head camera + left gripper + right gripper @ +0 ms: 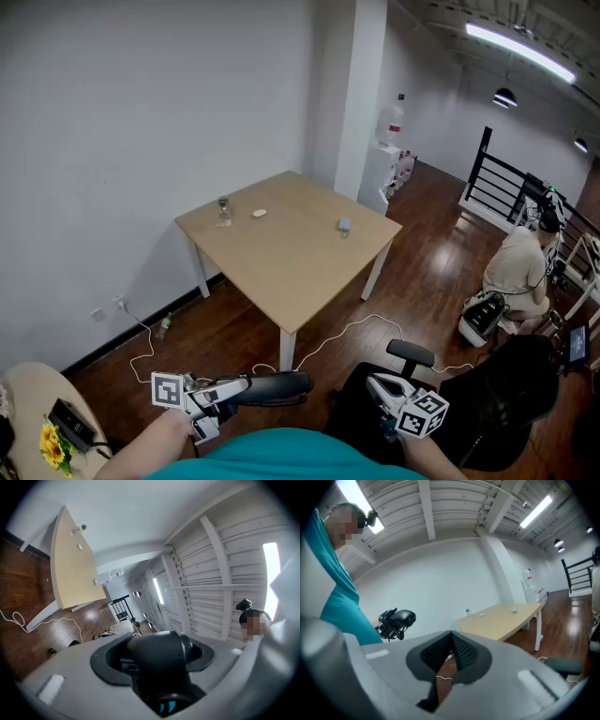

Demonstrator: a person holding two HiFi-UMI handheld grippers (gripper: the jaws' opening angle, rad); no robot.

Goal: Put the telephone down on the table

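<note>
The telephone (270,386) is a black handset, held level just in front of my body, low in the head view. My left gripper (228,390) is shut on it. In the left gripper view the handset's rounded black end (161,653) fills the space between the jaws. My right gripper (386,394) hangs to the right of it with its jaws shut and nothing between them (451,639). The light wooden table (291,258) stands several steps ahead, by the white wall. The right gripper view shows the table (506,620) at mid right and the handset (397,619) at left.
On the table are a small bottle (223,210), a white bit (259,213) and a small grey object (344,225). A white cable (349,330) runs over the wooden floor. A black office chair (412,355) is near my right side. A person (518,272) sits at the far right.
</note>
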